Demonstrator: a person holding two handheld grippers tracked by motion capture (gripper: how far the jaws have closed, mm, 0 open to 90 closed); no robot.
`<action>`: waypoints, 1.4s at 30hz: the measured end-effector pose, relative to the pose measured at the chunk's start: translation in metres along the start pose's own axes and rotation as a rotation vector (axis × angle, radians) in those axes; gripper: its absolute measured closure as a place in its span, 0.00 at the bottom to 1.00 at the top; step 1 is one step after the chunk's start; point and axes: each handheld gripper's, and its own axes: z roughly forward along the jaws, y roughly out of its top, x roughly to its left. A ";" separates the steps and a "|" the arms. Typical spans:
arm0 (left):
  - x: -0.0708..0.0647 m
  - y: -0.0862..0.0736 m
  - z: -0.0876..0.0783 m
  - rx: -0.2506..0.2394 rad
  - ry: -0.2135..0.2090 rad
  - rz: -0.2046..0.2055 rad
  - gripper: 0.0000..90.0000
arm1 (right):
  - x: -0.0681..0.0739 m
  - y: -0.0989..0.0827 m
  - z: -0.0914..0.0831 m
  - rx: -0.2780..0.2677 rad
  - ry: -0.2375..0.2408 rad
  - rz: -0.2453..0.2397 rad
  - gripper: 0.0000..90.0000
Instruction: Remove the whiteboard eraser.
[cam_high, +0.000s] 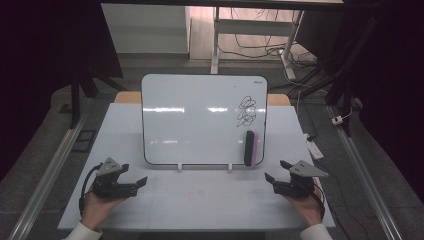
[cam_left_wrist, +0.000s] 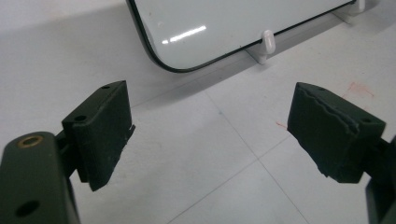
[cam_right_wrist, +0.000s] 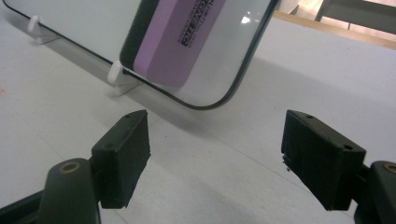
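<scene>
Both hands rest at the near edge of the pale grey surface (cam_high: 200, 200), one toward each near corner, wrists low and forearms coming in from below. The left tool (cam_high: 141, 181) lies almost level, pointed inward and slightly away, jaws spread wide with nothing between them; the right tool (cam_high: 274, 171) mirrors it, jaws likewise wide apart and empty. This reads as the starting step: nothing is grasped yet, and the work looks like wiping the board.

Just beyond the right tool, the purple block eraser with a black felt side (cam_high: 250, 148) stands on end against the lower right corner of the glossy white board with a thin black rim (cam_high: 200, 120), which is propped upright on small white clip feet (cam_high: 180, 166) across the middle of the surface. Above the eraser sits a black marker scribble (cam_high: 246, 111).

The next move probably calls for the right tool to lift, advance and close across the eraser's narrow sides, while the left tool steadies the board's near left corner.
</scene>
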 end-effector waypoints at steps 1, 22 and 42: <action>0.000 0.000 0.000 0.000 0.000 0.000 0.17 | 0.000 0.000 0.000 0.000 -0.002 0.000 0.26; 0.004 0.002 0.003 -0.008 -0.015 -0.011 0.17 | 0.009 0.010 -0.008 -0.019 -0.011 -0.016 0.28; 0.002 0.005 0.005 0.000 -0.019 -0.023 0.17 | 0.045 0.059 0.008 -0.005 -0.041 -0.043 0.29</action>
